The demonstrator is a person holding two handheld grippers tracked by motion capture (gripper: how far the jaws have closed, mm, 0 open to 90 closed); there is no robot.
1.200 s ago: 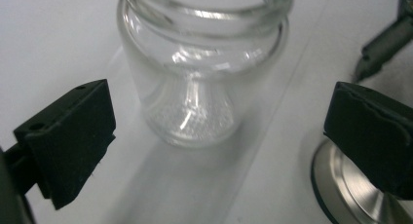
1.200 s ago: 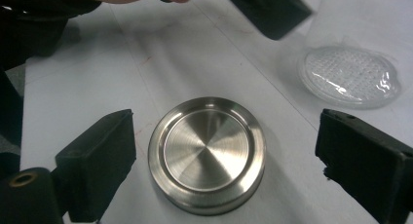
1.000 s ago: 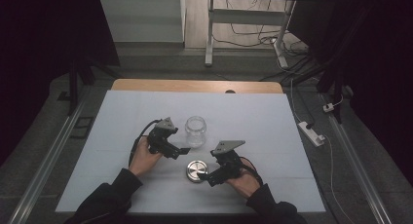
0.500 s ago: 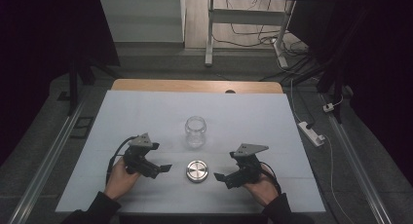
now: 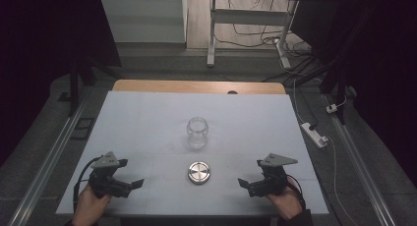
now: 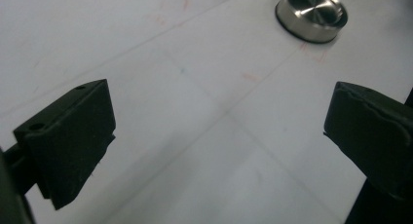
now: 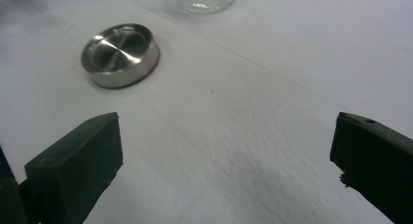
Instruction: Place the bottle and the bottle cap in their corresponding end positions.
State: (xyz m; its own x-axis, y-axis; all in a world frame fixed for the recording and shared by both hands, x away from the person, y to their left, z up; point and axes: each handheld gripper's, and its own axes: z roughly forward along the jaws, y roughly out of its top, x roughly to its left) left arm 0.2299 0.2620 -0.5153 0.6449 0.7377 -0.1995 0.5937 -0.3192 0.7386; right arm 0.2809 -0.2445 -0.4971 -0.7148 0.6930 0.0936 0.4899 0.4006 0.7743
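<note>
A clear glass jar [image 5: 197,132] stands upright and uncapped at the middle of the white table [image 5: 142,118]. Its round metal lid [image 5: 199,172] lies flat on the table just in front of it. My left gripper [image 5: 134,186] rests near the front left edge, jaws open and empty, pointing right toward the lid [image 6: 311,14]. My right gripper [image 5: 246,186] sits near the front right edge and points left. Its jaws have just been opening and stand wide with nothing between them [image 7: 226,156]. The lid [image 7: 120,53] and the jar's base [image 7: 207,0] lie ahead of it.
A wooden strip [image 5: 196,86] borders the table's far edge. Metal rails run along both sides on the floor. A white power strip [image 5: 313,134] and cables lie on the floor at the right, with a desk frame [image 5: 211,34] behind the table.
Both hands have drawn back from the jar and lid toward the front corners, the left one leftward, the right one rightward. Jar and lid have stayed in place.
</note>
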